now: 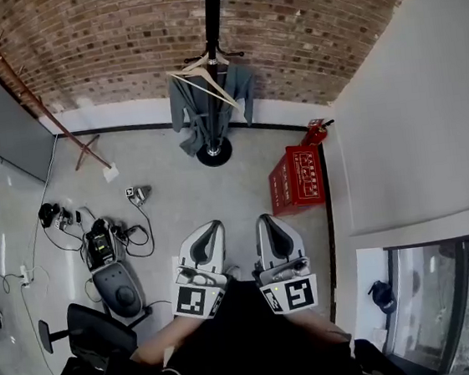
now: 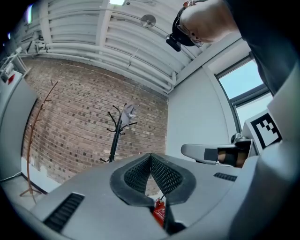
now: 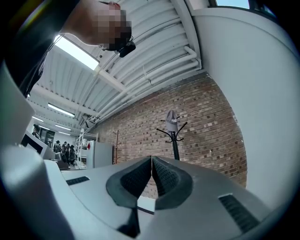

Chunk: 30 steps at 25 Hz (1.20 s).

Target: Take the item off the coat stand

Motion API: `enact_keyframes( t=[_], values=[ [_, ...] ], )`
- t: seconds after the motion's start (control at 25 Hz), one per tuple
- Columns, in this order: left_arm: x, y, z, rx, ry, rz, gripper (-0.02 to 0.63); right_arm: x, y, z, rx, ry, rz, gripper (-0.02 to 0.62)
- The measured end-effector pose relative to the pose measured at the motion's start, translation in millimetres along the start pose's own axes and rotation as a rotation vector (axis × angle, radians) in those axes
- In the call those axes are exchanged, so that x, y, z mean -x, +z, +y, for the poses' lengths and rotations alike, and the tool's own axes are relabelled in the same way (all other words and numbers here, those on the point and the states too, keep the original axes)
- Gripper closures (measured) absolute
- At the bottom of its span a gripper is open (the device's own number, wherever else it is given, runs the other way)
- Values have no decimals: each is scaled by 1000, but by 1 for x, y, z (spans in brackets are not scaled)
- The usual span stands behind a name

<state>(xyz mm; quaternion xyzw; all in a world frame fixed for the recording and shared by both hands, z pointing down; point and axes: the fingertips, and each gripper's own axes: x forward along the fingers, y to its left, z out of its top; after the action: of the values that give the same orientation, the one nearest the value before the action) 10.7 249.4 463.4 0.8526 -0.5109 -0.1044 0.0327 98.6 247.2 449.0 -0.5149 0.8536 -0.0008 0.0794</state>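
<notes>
Grey-blue cloth garment [image 1: 197,115], one only, hangs limp from one pale wooden hanger [image 1: 205,75] on the single black metal coat stand [image 1: 212,17] by the brick wall [image 1: 117,44]. One grey cap [image 3: 172,121] sits on top of the stand. Two tools, the left tool [image 1: 214,227] and the right tool [image 1: 265,221], are well back from it, both pinched closed and empty.
</notes>
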Motion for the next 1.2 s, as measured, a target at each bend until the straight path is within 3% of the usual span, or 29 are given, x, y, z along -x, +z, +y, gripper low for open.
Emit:
enact_keyframes(
  t=[0.4, 0.8, 1.2],
  values=[
    [7, -2, -9, -22, 6, 20, 590, 16, -9, 1, -1, 21, 37, 577],
    [1, -13, -36, -14, -38, 34, 591, 36, -16, -8, -4, 7, 61, 577],
    [-3, -22, -28, -6, -23, 53, 591, 26, -17, -14, -14, 7, 37, 577]
  ],
)
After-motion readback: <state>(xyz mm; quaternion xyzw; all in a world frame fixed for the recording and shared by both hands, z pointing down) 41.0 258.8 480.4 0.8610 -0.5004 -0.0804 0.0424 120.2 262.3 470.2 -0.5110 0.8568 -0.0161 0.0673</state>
